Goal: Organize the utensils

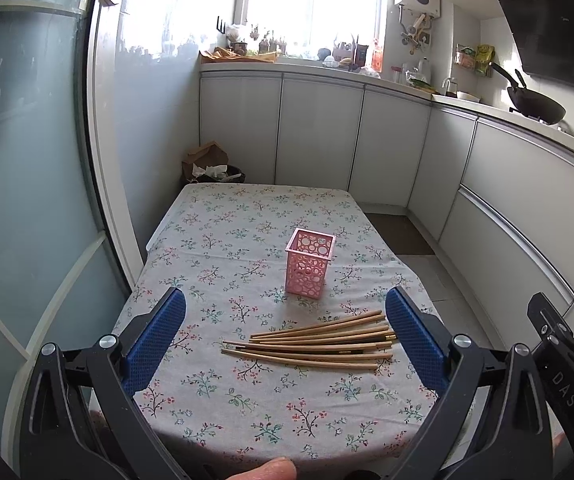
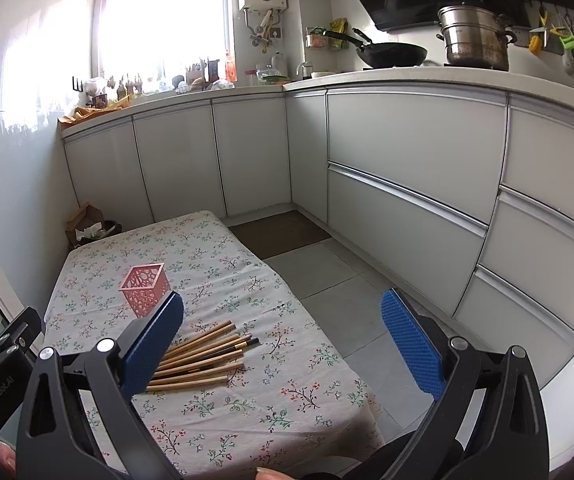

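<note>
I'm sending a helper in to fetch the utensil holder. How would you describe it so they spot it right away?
Look at the table with the floral cloth in the kitchen. Near its middle stands an upright pink basket, square and open-topped, with round cut-outs in its walls. It is the only standing thing there; the wooden chopsticks lie flat in a loose pile, apart from it.

In my left wrist view the holder (image 1: 310,266) stands upright on the table (image 1: 215,248), mid-frame. The chopsticks (image 1: 319,344) lie flat just below it, apart from it, between my gripper's fingers (image 1: 155,336). Cabinets (image 1: 319,136) run behind the table and along the right. A wok (image 1: 535,106) sits on the counter (image 1: 499,114), upper right.
</note>
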The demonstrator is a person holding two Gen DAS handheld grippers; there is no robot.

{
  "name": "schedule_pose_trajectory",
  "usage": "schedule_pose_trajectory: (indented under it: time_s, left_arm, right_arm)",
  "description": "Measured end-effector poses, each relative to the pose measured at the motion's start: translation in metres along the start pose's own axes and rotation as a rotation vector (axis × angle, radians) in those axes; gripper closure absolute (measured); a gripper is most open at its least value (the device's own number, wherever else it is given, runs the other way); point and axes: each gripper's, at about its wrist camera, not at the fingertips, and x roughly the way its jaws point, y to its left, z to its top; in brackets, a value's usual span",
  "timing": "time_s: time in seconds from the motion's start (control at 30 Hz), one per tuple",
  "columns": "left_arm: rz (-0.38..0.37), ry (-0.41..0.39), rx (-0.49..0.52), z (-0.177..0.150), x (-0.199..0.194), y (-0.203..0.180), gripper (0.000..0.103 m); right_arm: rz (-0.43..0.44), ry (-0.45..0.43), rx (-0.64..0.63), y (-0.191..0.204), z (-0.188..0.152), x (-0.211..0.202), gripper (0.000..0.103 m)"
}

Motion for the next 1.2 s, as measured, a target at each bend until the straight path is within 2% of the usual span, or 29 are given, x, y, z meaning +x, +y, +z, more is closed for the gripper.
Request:
schedule_pose_trajectory:
  time_s: [1.0,1.1,1.2]
  left_arm:
    - [0.002,0.013,0.008,-0.004,0.003,-0.005,0.007]
    - [-0.02,0.029,0.018,0.0,0.011,-0.005,0.007]
    - [-0.118,0.089,0.066,0.011,0.033,-0.011,0.007]
  right_arm:
    - [0.005,0.022,0.018,-0.005,-0.004,0.008,0.006]
    - [0.006,0.036,0.029,-0.008,-0.005,0.014,0.006]
    - [0.042,0.092,0.086,-0.02,-0.008,0.032,0.006]
